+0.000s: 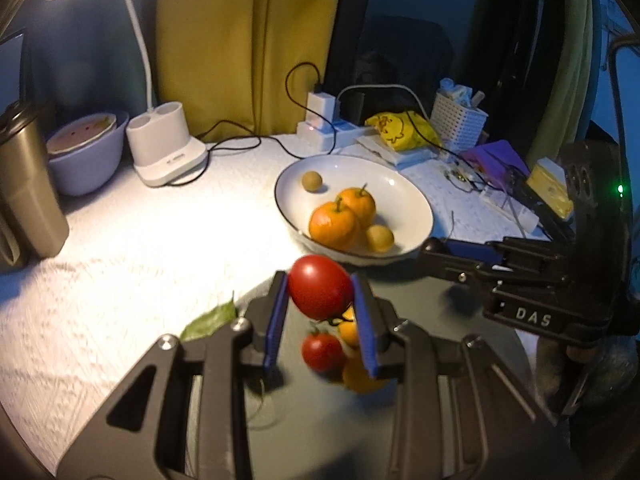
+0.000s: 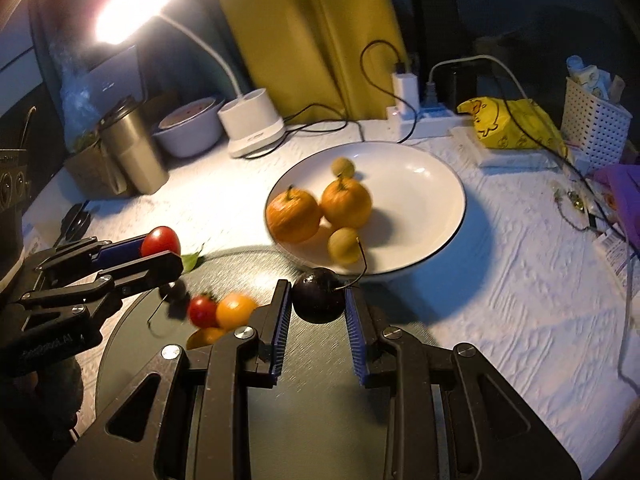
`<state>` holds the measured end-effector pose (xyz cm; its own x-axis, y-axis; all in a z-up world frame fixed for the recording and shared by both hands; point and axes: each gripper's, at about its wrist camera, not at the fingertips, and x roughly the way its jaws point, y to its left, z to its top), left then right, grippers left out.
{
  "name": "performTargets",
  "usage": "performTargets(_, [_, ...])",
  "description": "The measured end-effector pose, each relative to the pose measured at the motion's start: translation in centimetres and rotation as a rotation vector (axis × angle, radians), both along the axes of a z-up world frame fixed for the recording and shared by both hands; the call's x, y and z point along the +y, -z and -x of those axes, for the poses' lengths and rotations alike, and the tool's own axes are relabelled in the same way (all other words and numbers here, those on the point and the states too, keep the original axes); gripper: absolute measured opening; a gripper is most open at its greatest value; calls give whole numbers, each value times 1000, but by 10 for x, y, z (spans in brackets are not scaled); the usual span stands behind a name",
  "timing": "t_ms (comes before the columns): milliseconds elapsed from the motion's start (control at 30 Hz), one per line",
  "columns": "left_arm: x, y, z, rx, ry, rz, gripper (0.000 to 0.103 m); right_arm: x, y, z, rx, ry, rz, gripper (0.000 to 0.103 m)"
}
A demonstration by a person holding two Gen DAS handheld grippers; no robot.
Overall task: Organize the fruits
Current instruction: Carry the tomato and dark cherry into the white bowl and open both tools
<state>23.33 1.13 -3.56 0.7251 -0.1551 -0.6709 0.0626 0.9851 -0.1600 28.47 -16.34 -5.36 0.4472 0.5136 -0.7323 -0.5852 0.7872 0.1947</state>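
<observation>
My left gripper is shut on a red cherry tomato, held above a dark round plate; it also shows in the right wrist view. My right gripper is shut on a dark cherry with a curved stem, above the same plate near the bowl's front rim. On the plate lie a red cherry tomato and orange ones. The white bowl holds two tangerines and two small yellowish round fruits.
A desk lamp base, a steel tumbler and a lilac bowl stand at the back left. A power strip with cables, a yellow bag and a white basket sit at the back right. A green leaf lies beside the plate.
</observation>
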Motion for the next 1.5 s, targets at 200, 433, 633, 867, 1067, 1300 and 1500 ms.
performTargets(200, [4,-1,-23,2,9,-16,33,-8,0,-23,-3,38,-13,29])
performTargets(433, [8,3,-51,21,13,-18,33,-10,7,-47,5,60,-10,29])
performTargets(633, [10,8,-75,37,12,-7,33,-7,11,-62,2,67,-2,29])
performTargets(867, [13,16,-97,56,6,-4,33,-3,17,-82,3,78,4,29])
performTargets(1067, [17,22,-109,83,-2,26,34,-1,21,-88,-3,98,13,29])
performTargets(1300, [20,17,-105,70,-5,58,44,-6,17,-88,-23,135,16,30])
performTargets(1500, [22,4,-91,35,-14,65,45,-8,9,-78,-40,146,15,31])
